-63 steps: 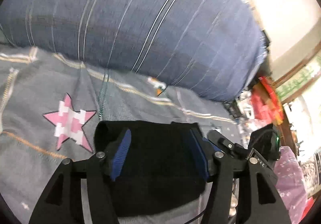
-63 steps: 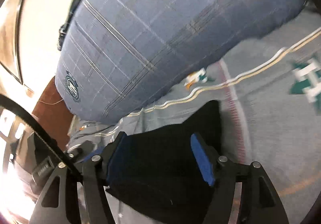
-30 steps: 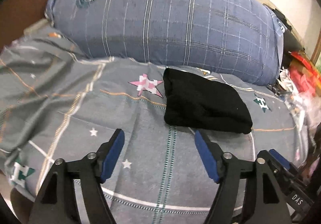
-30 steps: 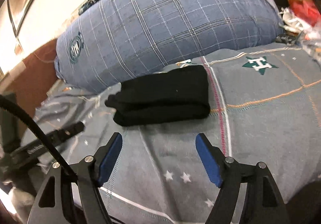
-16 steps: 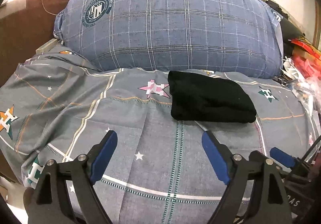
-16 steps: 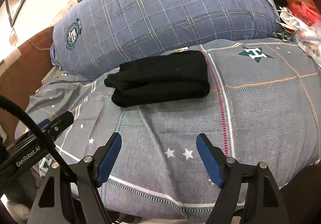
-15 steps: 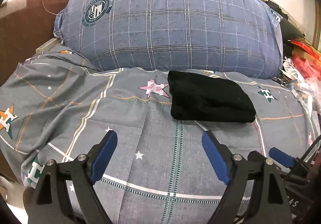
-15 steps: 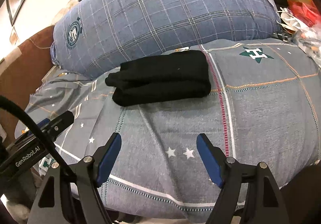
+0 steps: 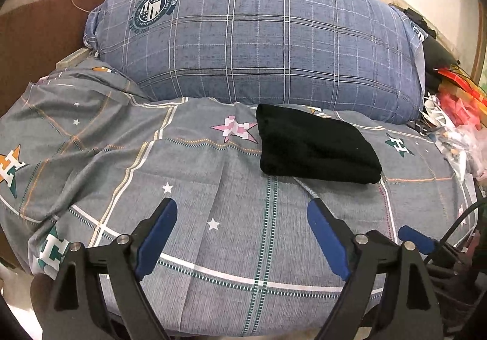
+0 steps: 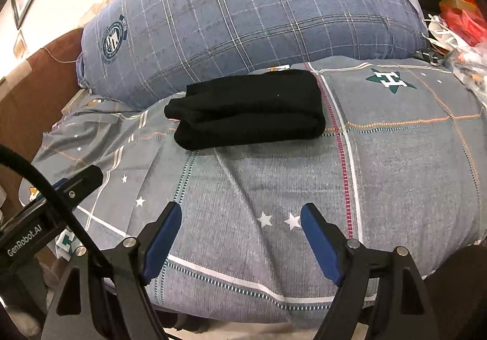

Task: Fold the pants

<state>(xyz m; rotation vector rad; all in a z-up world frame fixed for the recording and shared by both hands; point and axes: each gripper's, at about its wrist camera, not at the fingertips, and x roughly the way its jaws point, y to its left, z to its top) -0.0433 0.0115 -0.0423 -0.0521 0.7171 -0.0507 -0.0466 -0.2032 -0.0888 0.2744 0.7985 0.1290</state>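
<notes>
- Pants point(image 9: 316, 147): a compact black bundle lying on the bed's grey sheet point(image 9: 243, 218), just in front of the blue plaid pillow point(image 9: 258, 47); folding looks finished.
- Left claw point(image 9: 242, 236) and right claw point(image 10: 240, 236): both spread apart, holding nothing, well short of the bundle, leaving it undisturbed.

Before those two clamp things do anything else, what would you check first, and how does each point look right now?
1. Black pants folded into a compact bundle: ok.
2. Pants resting flat on the bedsheet, in front of the plaid pillow: ok.
3. Left gripper open, holding nothing: ok.
4. Right gripper open, holding nothing: ok.
5. Both grippers apart from the pants: ok.
6. Fold neat on the far side: cannot tell.
</notes>
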